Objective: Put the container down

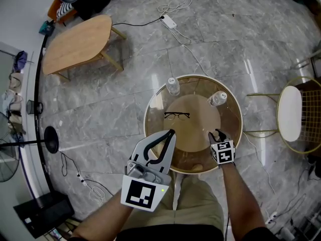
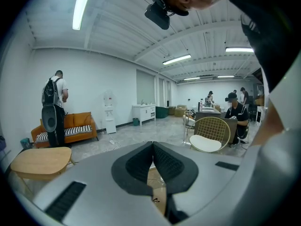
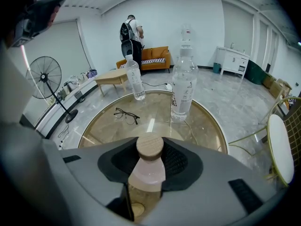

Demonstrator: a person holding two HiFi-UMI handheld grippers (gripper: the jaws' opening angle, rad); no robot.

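The container (image 3: 148,175) is a small clear jar with a round wooden stopper (image 3: 149,146). My right gripper (image 3: 149,155) is shut on its neck and holds it upright over the near edge of the round glass table (image 3: 211,126). In the head view, the right gripper (image 1: 216,133) sits over the table's (image 1: 147,115) near right side, and the jar is hidden beneath it. My left gripper (image 1: 172,131) is raised over the near left rim, jaws together and empty. In its own view, the left gripper (image 2: 153,145) points out into the room.
On the table stand two water bottles (image 1: 172,86) (image 1: 217,99), the nearer bottle (image 3: 183,86) just ahead of the jar, and a pair of glasses (image 1: 176,115) lies at the middle. A gold wire chair (image 1: 290,112) is at the right, a wooden coffee table (image 1: 77,41) far left, a fan stand (image 1: 50,139) left.
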